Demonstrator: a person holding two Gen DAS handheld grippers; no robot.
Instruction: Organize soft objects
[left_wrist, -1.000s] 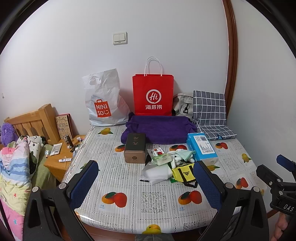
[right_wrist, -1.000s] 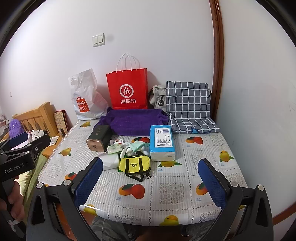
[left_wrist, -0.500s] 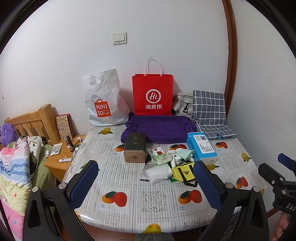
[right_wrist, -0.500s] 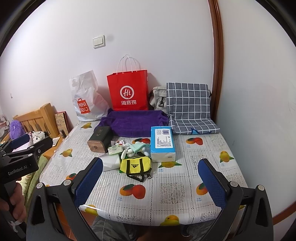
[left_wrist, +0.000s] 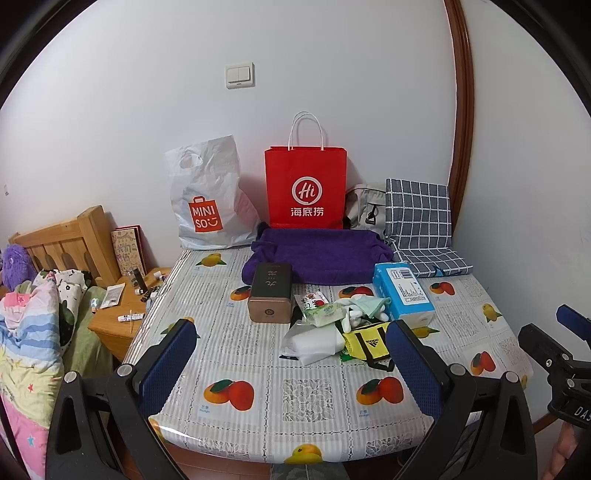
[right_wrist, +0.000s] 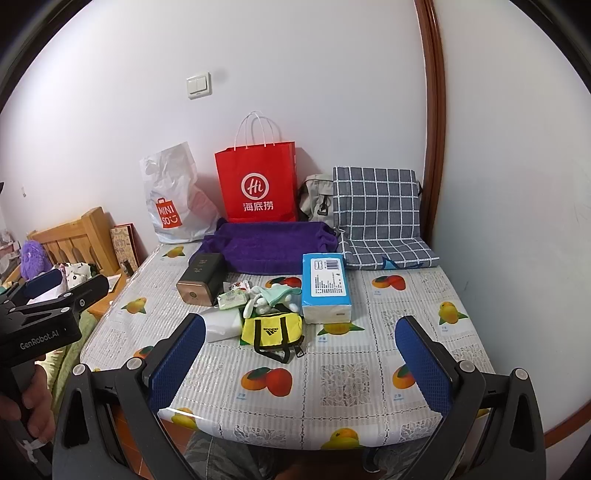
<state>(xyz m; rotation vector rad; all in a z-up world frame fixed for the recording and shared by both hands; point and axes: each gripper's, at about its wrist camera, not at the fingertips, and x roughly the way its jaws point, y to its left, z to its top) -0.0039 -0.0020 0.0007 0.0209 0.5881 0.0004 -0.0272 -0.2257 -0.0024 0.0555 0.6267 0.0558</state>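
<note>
A: How far along is it?

B: Barely begun, I'd judge. The left tongs (left_wrist: 291, 360) and right tongs (right_wrist: 301, 356) both gape wide, holding nothing, at the near edge of the counter (right_wrist: 332, 373).

A: And the soft things?

B: Heaped mid-counter: yellow Adidas pouch (right_wrist: 271, 328), tissue pack (right_wrist: 325, 286), wet wipes (right_wrist: 232, 298), all unsorted.

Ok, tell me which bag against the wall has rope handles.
The red paper bag, standing upright between the white plastic bag and grey bag; only it has white rope loops.
</note>
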